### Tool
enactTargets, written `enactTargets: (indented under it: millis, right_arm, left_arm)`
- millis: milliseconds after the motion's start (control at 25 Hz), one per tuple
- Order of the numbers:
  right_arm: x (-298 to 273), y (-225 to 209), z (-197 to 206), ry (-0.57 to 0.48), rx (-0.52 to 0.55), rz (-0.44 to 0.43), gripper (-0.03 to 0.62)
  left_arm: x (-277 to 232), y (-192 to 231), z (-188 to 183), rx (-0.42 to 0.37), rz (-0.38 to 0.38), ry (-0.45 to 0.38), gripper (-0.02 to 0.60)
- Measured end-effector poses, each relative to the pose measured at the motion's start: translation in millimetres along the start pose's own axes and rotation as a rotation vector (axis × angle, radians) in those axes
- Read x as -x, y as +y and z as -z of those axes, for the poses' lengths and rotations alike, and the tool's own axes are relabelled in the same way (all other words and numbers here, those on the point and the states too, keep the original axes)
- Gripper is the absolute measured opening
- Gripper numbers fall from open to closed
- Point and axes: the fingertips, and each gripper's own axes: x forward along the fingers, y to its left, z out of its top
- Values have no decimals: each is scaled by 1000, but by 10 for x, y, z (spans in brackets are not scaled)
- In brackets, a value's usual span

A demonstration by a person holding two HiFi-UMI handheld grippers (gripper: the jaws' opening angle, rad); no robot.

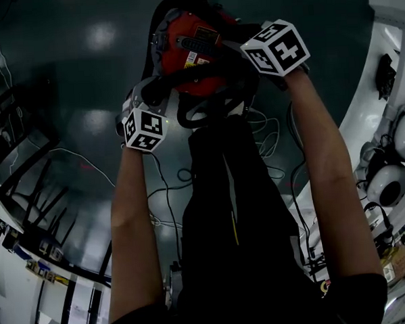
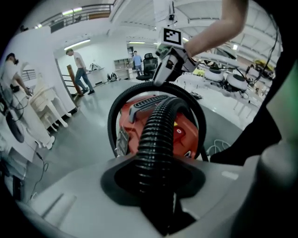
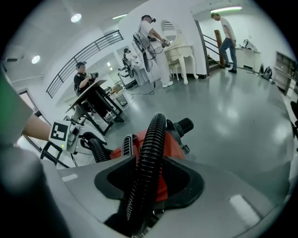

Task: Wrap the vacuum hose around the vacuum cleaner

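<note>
Hose (image 2: 158, 130) is clamped by left gripper (image 2: 156, 186) and right gripper (image 3: 144, 186). Lay it taut, snug around the red vacuum cleaner (image 1: 196, 50).

Head view dim; gripper views bright, fisheye-warped edges.

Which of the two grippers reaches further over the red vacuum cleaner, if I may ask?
The right gripper, up beside the vacuum cleaner's far half; the left gripper, clamped on the hose, is at its near edge.
</note>
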Motion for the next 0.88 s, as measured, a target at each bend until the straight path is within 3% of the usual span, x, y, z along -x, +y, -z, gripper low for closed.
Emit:
enactTargets:
  millis: [200, 360, 440, 560, 680, 760, 880]
  right_arm:
    - [-85, 85, -14, -9, 18, 37, 175]
    - [-99, 87, -5, 3, 34, 52, 175]
    - [-92, 93, -2, 10, 50, 61, 176]
    - [-77, 108, -6, 10, 80, 82, 179]
    - [-54, 112, -8, 2, 76, 90, 179]
    - [-49, 116, -3, 1, 62, 84, 194]
    - [-24, 109, 12, 5, 60, 85, 207]
  left_arm:
    - [-140, 46, -31, 29, 14, 10, 156]
    - [-289, -87, 185, 37, 56, 120, 167]
    - [-323, -113, 238, 55, 49, 136, 169]
    - [-308, -100, 245, 76, 24, 123, 200]
    - [-264, -191, 227, 65, 72, 106, 327]
    - [-220, -260, 162, 40, 97, 68, 342]
    - [-152, -320, 51, 64, 119, 2, 372]
